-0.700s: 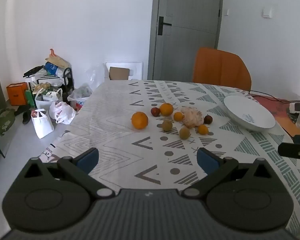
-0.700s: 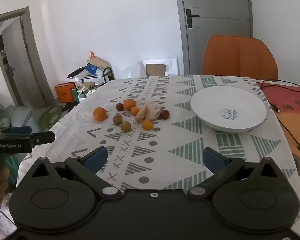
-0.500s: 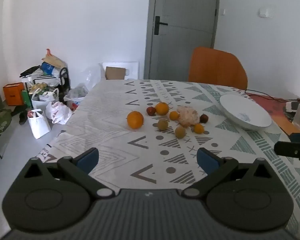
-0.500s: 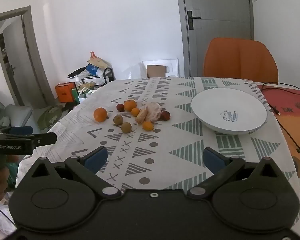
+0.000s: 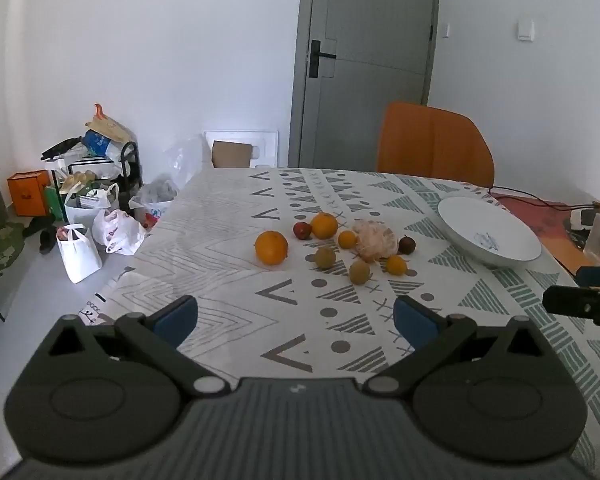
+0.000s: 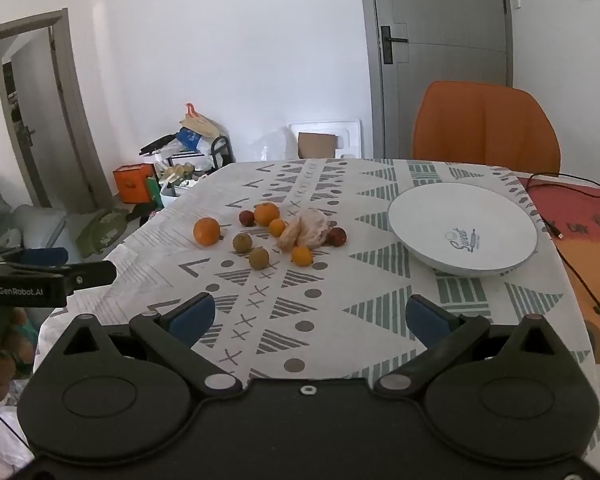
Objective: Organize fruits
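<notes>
Several fruits lie in a cluster mid-table: a large orange (image 5: 271, 247) (image 6: 206, 231) at the left, a second orange (image 5: 324, 225) (image 6: 266, 214), small oranges, brownish round fruits (image 5: 325, 257), dark red plums (image 5: 407, 245) and a peeled citrus (image 5: 375, 240) (image 6: 315, 233). To their right sits an empty white bowl (image 5: 460, 216) (image 6: 420, 204). My left gripper (image 5: 296, 320) hovers over the near table edge, open, nothing between its fingers. My right gripper (image 6: 309, 316) is open too, short of the fruits, with nothing between its fingers. The left gripper also shows at the left edge of the right wrist view.
The table (image 5: 228, 280) wears a white cloth with grey-green patterns. An orange chair (image 5: 434, 142) stands at the far side before a grey door. Bags and boxes (image 5: 84, 200) pile on the floor at the left. A cable (image 6: 572, 264) runs along the table's right side.
Both views have drifted slightly, so the fruits and bowl sit a little lower and farther left in frame. Both grippers stay open, and nothing on the table has moved.
</notes>
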Tool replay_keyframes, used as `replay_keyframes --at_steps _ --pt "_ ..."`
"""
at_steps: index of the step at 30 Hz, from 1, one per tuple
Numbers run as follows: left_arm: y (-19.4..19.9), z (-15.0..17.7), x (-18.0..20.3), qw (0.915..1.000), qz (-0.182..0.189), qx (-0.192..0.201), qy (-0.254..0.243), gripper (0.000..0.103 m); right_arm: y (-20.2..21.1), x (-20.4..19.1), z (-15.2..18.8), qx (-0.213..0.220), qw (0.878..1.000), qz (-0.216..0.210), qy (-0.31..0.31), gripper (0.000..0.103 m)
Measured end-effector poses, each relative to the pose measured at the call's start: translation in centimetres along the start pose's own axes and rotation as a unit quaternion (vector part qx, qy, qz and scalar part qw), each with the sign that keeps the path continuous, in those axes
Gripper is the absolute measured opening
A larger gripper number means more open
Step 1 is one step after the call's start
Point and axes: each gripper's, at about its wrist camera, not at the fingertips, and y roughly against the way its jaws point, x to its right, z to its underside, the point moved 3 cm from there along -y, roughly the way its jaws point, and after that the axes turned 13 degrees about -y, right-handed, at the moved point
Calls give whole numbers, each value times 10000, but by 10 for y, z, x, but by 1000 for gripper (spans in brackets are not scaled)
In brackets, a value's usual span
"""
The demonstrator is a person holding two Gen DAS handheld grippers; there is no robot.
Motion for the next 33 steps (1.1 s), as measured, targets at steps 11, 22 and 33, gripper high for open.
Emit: replay_keyframes --at_steps 11,22,33 --pt "2 -1 1 10000 -11 34 -10 103 2 3 -1 87 10000 18 -46 103" --pt "2 -2 2 10000 -22 37 -19 103 5 1 -2 86 10000 2 -19 103" --pt "5 -4 1 10000 -43 86 -6 103 5 2 -3 97 10000 -7 -23 103"
